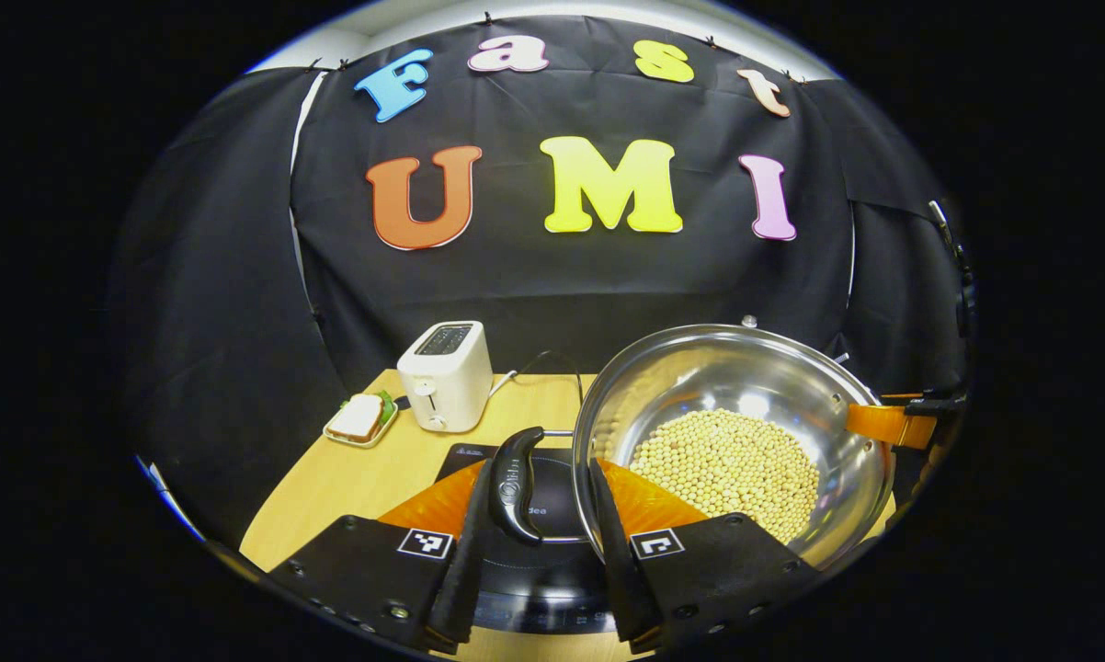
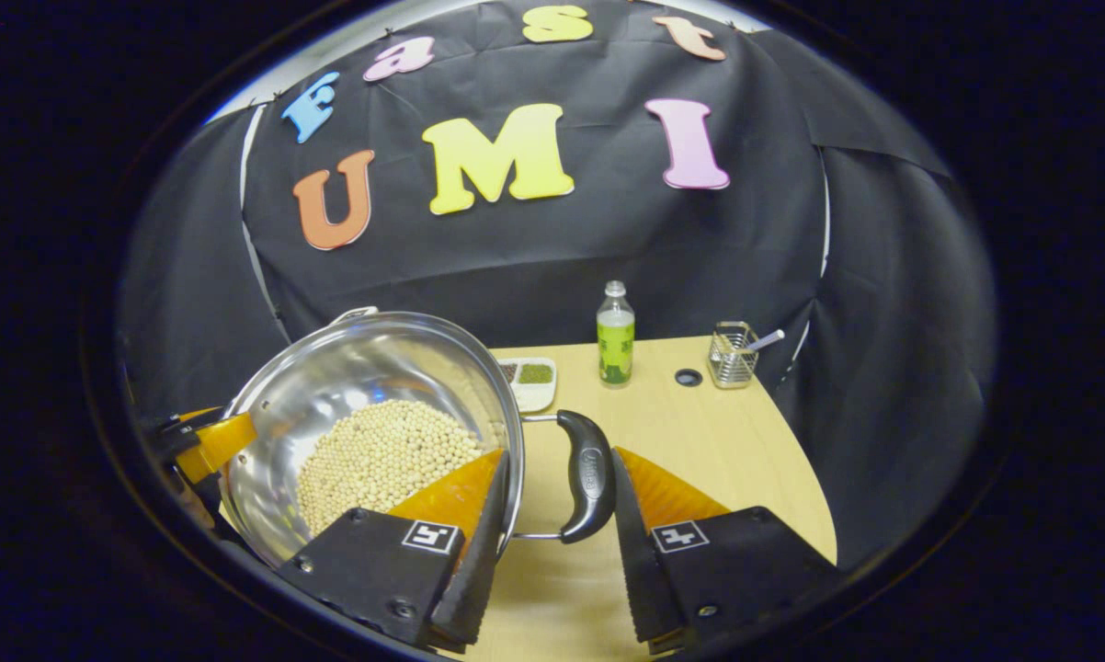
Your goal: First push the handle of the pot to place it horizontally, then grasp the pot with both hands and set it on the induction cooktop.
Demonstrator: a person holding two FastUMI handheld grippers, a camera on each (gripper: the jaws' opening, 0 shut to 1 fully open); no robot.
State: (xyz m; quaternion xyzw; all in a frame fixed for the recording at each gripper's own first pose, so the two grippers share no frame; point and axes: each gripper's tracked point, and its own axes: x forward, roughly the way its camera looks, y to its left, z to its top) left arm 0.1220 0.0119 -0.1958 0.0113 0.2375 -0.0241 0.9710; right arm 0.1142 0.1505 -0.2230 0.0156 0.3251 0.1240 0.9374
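A steel pot (image 1: 736, 386) holding pale soybeans (image 1: 727, 469) has a black loop handle on each side. My left gripper (image 1: 541, 467) is shut on the pot's left handle (image 1: 516, 483), with one finger outside the loop and the other inside the rim. Under that handle lies the black induction cooktop (image 1: 543, 579). My right gripper (image 2: 560, 455) clamps the right handle (image 2: 587, 478) and the rim of the pot (image 2: 369, 368) in the same way. Each gripper appears at the pot's far rim in the other view. The pot's bottom is hidden.
A white toaster (image 1: 444, 375) and a plate with a sandwich (image 1: 361, 418) stand at the back left of the wooden table (image 1: 332, 487). On the right side are a small dish of beans (image 2: 529, 382), a green-labelled bottle (image 2: 615, 336) and a wire holder (image 2: 734, 354).
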